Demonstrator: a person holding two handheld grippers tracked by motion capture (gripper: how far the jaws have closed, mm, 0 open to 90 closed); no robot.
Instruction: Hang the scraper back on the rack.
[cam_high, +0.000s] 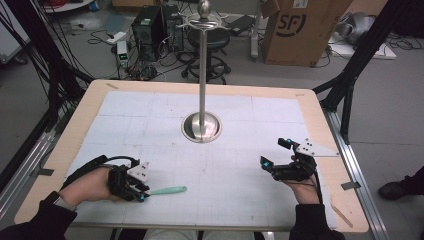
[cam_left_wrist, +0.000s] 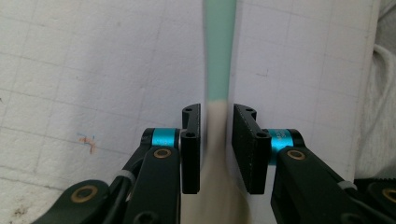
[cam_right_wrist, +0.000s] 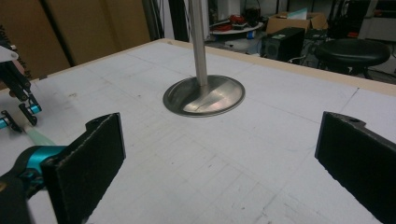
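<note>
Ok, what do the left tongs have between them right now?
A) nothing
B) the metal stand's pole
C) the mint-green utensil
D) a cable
C: in the left gripper view the left tongs are closed around the mint-green utensil, whose handle runs out over the mat.

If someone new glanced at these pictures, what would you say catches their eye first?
Probably the tall metal stand, rising from its round shiny base at the middle of the white gridded mat. Next, the mint-green utensil lying near the front left, its handle between the closed-in jaws of the left tongs. The right tongs hover wide open and empty at the right side of the table.
</note>
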